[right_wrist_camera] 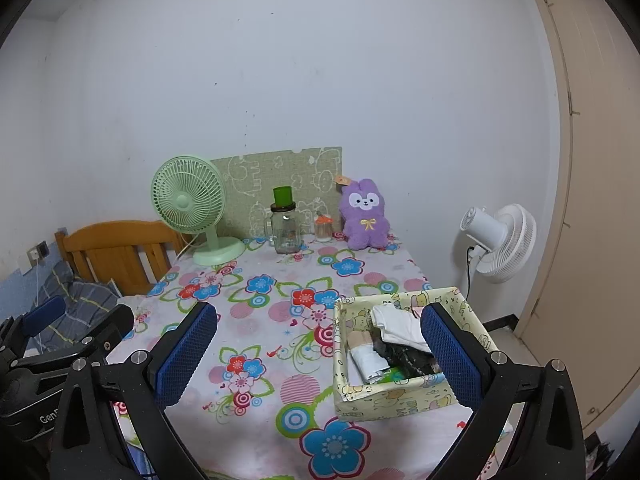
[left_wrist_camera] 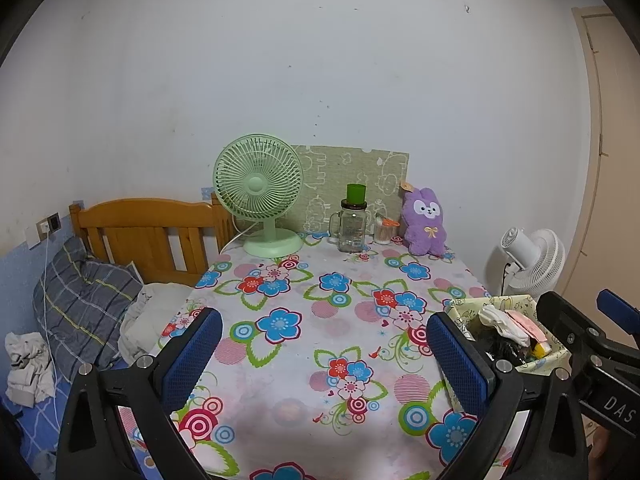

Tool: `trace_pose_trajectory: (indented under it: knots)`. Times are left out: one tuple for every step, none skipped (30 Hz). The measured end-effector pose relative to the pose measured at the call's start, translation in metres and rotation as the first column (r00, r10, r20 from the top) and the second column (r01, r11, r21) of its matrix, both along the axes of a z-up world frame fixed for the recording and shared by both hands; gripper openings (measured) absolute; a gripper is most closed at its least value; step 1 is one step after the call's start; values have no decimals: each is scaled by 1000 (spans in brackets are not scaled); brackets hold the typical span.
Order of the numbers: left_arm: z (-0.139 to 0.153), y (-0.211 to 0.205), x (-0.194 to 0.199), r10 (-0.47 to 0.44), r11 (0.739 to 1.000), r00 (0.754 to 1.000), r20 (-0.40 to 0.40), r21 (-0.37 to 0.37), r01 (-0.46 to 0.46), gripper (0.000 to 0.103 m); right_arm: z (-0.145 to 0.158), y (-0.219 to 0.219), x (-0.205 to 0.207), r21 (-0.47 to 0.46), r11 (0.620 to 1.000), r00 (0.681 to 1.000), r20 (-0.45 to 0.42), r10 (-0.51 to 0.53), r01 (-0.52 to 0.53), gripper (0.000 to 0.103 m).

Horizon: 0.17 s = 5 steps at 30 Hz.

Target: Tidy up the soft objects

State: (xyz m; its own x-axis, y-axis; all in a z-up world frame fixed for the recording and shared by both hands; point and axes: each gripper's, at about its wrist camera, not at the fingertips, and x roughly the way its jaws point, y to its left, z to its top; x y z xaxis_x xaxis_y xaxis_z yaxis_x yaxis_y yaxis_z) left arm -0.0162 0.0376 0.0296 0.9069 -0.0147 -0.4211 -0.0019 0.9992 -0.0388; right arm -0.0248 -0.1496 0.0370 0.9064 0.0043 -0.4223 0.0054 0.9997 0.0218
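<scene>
Floral tabletop (right_wrist_camera: 280, 360) against a white wall carries one basket (right_wrist_camera: 384, 398) at 3 o'clock, one plush (right_wrist_camera: 365, 216) at 12, both tongs (left_wrist_camera: 324, 360) (right_wrist_camera: 320, 352) wide

soft items (right_wrist_camera: 400, 328) in box (right_wrist_camera: 384, 398), table's (right_wrist_camera: 280, 320) right

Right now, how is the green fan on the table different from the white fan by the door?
The green fan stands on the floral table, while the white fan stands beside it, off the table. The green fan faces the cameras, grille forward; the white fan shows its motor housing, facing away. Both have round slatted grilles, and each has a cord.
</scene>
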Motion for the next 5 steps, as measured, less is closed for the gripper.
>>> trace_pose_trajectory:
  knots:
    - [0, 0, 0, 0, 1000, 1000, 0, 1, 0, 103, 0, 0, 0, 0, 1000, 1000, 0, 0, 0, 103]
    - [0, 0, 0, 0, 1000, 1000, 0, 1, 0, 103, 0, 0, 0, 0, 1000, 1000, -1, 0, 0, 103]
    - [0, 0, 0, 0, 1000, 1000, 1, 1, 0, 103, 0, 0, 0, 0, 1000, 1000, -2, 0, 0, 103]
    - [0, 0, 0, 1, 1000, 1000, -1, 4, -1, 103, -1, 0, 1, 0, 1000, 1000, -3, -2, 2, 103]
    - [0, 0, 1, 1, 1000, 1000, -2, 5, -1, 103, -1, 0, 2, 0, 1000, 1000, -6, -2, 2, 103]
